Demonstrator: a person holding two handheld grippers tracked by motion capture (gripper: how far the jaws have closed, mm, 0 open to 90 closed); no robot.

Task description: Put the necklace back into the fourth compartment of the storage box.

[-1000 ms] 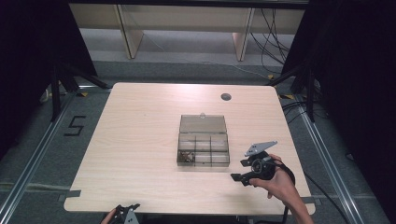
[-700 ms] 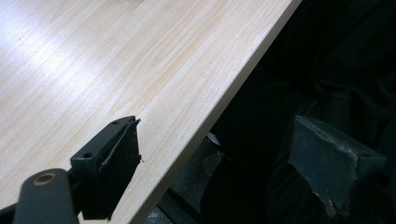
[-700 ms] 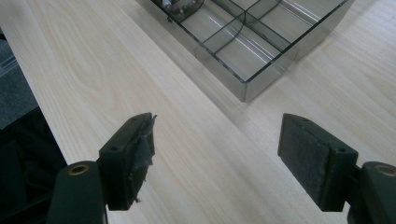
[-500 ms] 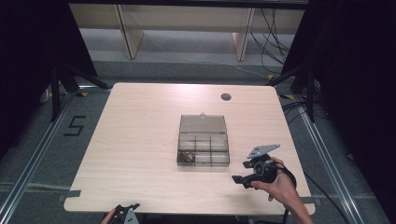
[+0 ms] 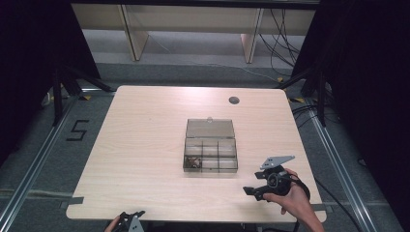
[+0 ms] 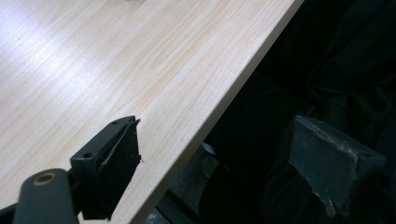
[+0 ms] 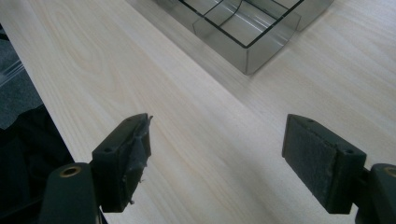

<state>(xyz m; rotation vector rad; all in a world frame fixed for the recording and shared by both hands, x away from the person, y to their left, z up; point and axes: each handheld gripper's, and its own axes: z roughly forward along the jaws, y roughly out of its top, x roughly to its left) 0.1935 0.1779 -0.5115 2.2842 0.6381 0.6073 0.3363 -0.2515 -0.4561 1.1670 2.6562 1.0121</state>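
My right tongs hover low at the lower right of the high view. Their jaws have just been opening and now stand wide with nothing between them. My left tongs sit at the bottom edge, jaws also wide and empty, straddling the table rim. The box lies mid-frame, its lid flung back, small bits in its lower left cell. In the right gripper view its near corner shows at the top. I judge it light, stiff, slick clear plastic, likely to skid; I'd pinch a thin side wall or the lid's edge, gently.
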